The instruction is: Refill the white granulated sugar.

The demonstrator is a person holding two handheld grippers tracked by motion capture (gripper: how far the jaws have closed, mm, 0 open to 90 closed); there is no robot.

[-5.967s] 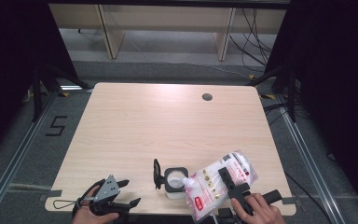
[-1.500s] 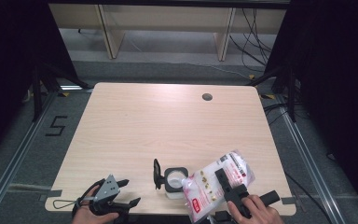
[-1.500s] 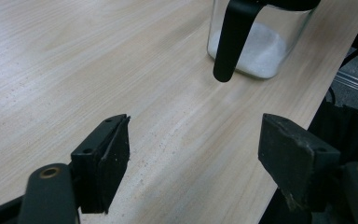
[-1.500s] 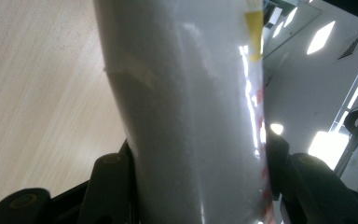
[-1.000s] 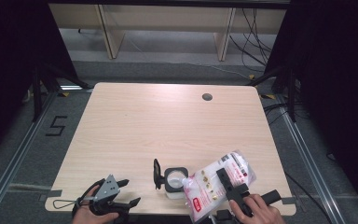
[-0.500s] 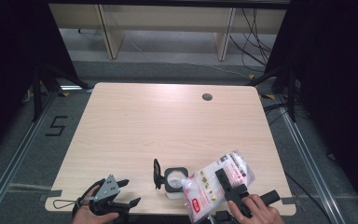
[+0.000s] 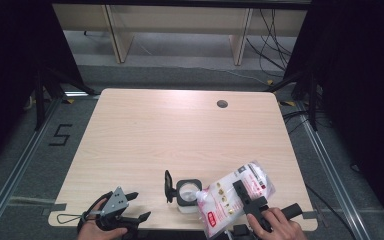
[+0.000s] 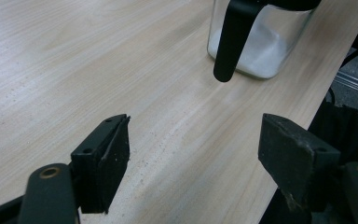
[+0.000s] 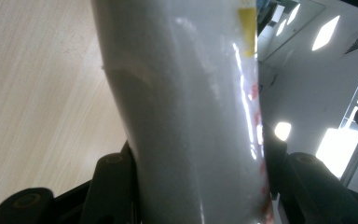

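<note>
A clear glass jar (image 7: 187,195) with a black rim and a hanging black lid handle (image 7: 168,186) stands near the table's front edge; white powder lies in its bottom (image 8: 261,46). My right gripper (image 7: 247,200) is shut on a white plastic bag (image 7: 232,197) with red print, tilted with its lower end over the jar's mouth. The bag (image 9: 191,107) is squeezed between the right jaws. My left gripper (image 7: 130,210) rests open at the front left edge, empty, its jaws (image 8: 196,158) pointing toward the jar.
The light wooden table (image 7: 180,135) has a round cable hole (image 7: 222,104) at the back right. Shelving legs and cables stand on the floor behind the table. Dark curtains flank both sides.
The bag and right gripper shift very slightly between frames while staying tilted over the jar. The left gripper has not moved.
</note>
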